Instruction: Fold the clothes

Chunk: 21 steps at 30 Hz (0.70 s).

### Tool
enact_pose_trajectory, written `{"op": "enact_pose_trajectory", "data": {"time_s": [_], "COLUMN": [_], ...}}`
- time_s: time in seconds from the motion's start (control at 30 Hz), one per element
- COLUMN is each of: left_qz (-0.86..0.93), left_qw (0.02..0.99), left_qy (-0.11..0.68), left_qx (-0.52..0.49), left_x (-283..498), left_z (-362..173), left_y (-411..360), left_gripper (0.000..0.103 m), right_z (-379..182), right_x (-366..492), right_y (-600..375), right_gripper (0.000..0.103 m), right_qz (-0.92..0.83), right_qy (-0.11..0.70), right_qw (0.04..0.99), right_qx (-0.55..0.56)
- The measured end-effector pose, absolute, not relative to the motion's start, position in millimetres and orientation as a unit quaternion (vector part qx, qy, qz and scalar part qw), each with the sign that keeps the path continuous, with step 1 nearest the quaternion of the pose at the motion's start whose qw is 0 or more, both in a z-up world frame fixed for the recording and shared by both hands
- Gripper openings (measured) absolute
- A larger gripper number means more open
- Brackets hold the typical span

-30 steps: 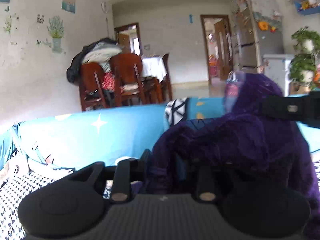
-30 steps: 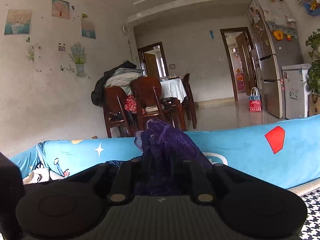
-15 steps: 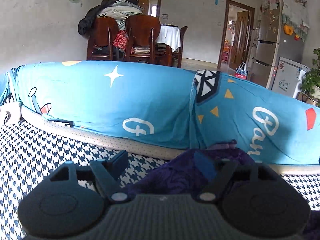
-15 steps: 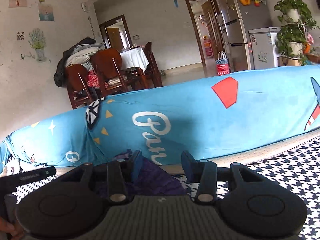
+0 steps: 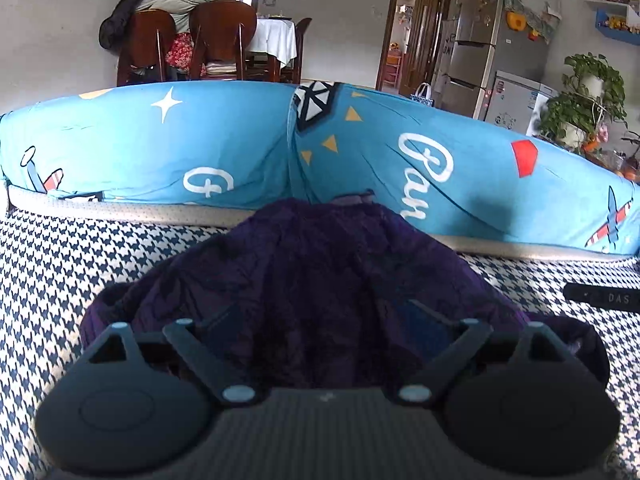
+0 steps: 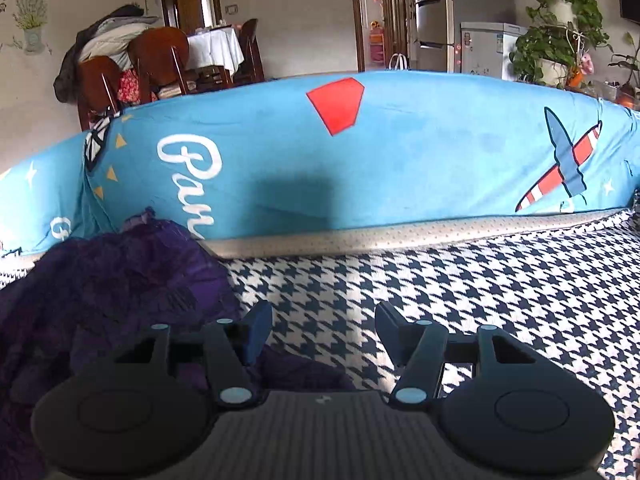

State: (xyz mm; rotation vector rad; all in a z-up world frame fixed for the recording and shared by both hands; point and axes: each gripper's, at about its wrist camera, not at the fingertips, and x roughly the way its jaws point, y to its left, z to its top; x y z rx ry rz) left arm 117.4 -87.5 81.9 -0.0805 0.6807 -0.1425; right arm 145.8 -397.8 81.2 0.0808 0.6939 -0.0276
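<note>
Purple sweater [image 5: 320,280] lies dropped on the checked cover [image 6: 480,300], both our left gripper [image 5: 324,320] and right gripper [image 6: 324,324] just spread and empty, so we should smooth it flat before regrasping its edges.

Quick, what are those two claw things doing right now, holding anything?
Left gripper: open, just been opening, over the purple garment, not gripping it.
Right gripper: open, just been opening, nothing between its fingers.

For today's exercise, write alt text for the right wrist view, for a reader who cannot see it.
The right gripper, its jaws just opened and nothing between them, hovers over a houndstooth seat cover. A crumpled purple garment lies at its left, against a blue patterned sofa back; dining chairs and a fridge stand behind.
</note>
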Motion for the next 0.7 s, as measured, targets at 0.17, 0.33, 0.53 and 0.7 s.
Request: {"op": "enact_pose_trajectory", "data": {"time_s": [0.17,0.33,0.53,0.7], "left_qz": [-0.084,-0.088,-0.089,-0.085], "left_qw": [0.934,0.93,0.926,0.923], "left_qy": [0.345,0.356,0.367,0.375], "left_qx": [-0.028,-0.016,-0.008,-0.018], "left_x": [113.1,114.4,115.9,118.0], "left_z": [73.7,66.7,61.1,61.0], "left_y": [-97.5,-103.0,-104.6,-101.0], "left_gripper": [0.091,0.092,0.092,0.092], "right_z": [64.9,51.4,33.7,34.6], "right_x": [140.1,141.8,149.3,144.4], "right_y": [-417.0,-425.3,-413.1,-397.1], "right_gripper": [0.063,0.064,0.064,0.022], "right_qz": [-0.023,-0.006,0.023,0.01], "right_qy": [0.371,0.395,0.428,0.422], "right_qw": [0.927,0.914,0.898,0.904], "right_qx": [0.051,0.091,0.098,0.063]}}
